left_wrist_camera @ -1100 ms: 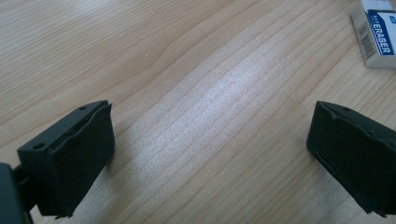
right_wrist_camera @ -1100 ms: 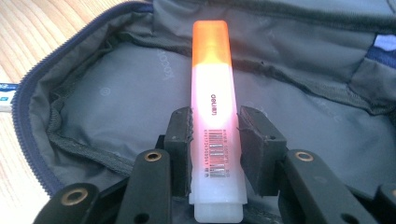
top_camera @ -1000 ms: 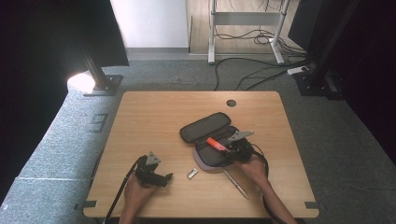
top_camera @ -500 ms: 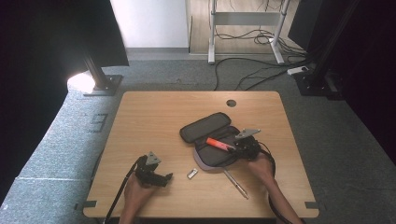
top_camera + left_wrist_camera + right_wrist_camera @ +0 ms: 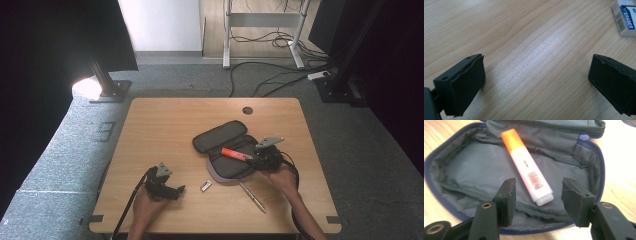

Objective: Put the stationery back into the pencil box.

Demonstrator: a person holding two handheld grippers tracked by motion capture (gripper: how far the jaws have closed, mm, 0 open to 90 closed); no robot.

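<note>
- Left gripper [image 5: 176, 189]: parked low on the table [image 5: 165, 125], jaws wide with only bare wood between; probably idle to leave the right room to work.
- Eraser [image 5: 626, 16]: flat on the table, beyond the left jaws and off toward their right side, untouched.
- Case [image 5: 469, 167]: spread open and flat, likely to take items.
- Highlighter [image 5: 526, 166]: inside the case, orange cap away, butt end between the right jaws, clear of both pads.
- Right gripper [image 5: 537, 197]: jaws just opening, half-wide; looks like a release.
- Pen [image 5: 251, 196]: on the table near the case.
</note>
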